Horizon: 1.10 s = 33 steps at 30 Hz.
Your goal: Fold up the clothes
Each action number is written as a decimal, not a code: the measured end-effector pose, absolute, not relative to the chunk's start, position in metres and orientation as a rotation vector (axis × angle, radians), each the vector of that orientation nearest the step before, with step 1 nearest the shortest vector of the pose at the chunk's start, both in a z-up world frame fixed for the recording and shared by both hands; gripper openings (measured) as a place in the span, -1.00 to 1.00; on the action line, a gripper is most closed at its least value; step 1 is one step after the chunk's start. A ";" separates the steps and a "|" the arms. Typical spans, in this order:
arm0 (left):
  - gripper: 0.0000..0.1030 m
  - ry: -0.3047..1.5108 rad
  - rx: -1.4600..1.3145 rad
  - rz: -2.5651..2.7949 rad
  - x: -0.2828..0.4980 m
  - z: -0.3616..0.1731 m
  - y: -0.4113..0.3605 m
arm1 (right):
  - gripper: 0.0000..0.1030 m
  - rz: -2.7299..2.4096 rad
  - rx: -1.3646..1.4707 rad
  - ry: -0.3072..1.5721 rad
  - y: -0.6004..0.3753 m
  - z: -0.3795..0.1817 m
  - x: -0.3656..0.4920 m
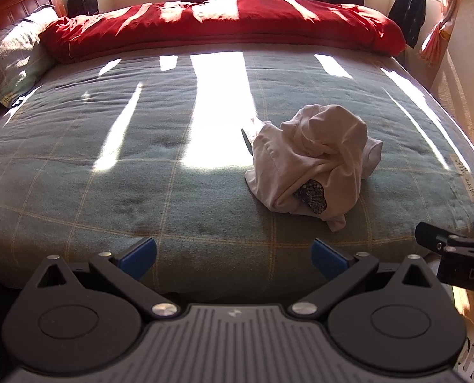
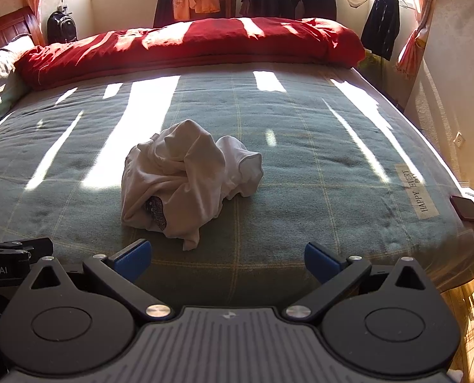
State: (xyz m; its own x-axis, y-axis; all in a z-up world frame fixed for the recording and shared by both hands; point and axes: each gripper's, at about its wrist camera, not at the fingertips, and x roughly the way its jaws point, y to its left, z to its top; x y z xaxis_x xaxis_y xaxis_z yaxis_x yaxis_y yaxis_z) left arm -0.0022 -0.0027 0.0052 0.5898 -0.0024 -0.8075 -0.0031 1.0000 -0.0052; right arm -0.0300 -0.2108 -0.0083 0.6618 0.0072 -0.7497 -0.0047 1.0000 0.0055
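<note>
My left gripper (image 1: 233, 258) stands with its jaws spread wide and nothing between them; its blue pads (image 1: 138, 257) hang over the near edge of the bed, clear of the cover. My right gripper (image 2: 227, 260) is likewise spread wide and empty, pointing down over the same near edge. The two tools sit side by side: in the left wrist view, part of the right one shows at the right margin.

Ahead of both lies the white garment (image 2: 186, 178), crumpled in a heap on the grey-green checked bedcover (image 2: 300, 146). It is unfolded and untouched, apart from either gripper. It lies ahead and to the right of my left gripper, ahead and slightly left of my right. A dark patterned patch (image 2: 156, 211) shows in a fold on its near side.

Bars of sunlight cross the cover. A cloth label (image 2: 417, 191) reading "HAPPY EVERY DAY" lies near the right edge, and a dark flat object (image 2: 465, 208) rests at that corner. Beyond the garment, a red quilt (image 2: 189, 46) is bunched across the far side of the bed. Dark clothes (image 2: 380, 28) hang by the window behind.
</note>
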 end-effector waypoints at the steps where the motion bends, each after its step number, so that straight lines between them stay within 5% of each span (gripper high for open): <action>1: 0.99 0.940 -0.004 0.001 -0.002 0.005 -0.003 | 1.00 0.007 0.004 0.847 -0.211 -0.009 -0.030; 33: 0.99 0.935 0.006 0.002 -0.003 0.006 -0.005 | 1.00 0.003 0.002 0.838 -0.209 -0.011 -0.032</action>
State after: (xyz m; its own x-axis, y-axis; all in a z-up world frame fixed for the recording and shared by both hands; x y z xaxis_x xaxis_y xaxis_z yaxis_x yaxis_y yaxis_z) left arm -0.0029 -0.0046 0.0058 0.5939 0.0043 -0.8045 0.0013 1.0000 0.0063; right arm -0.0317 -0.2085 -0.0106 0.6692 0.0035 -0.7431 -0.0022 1.0000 0.0027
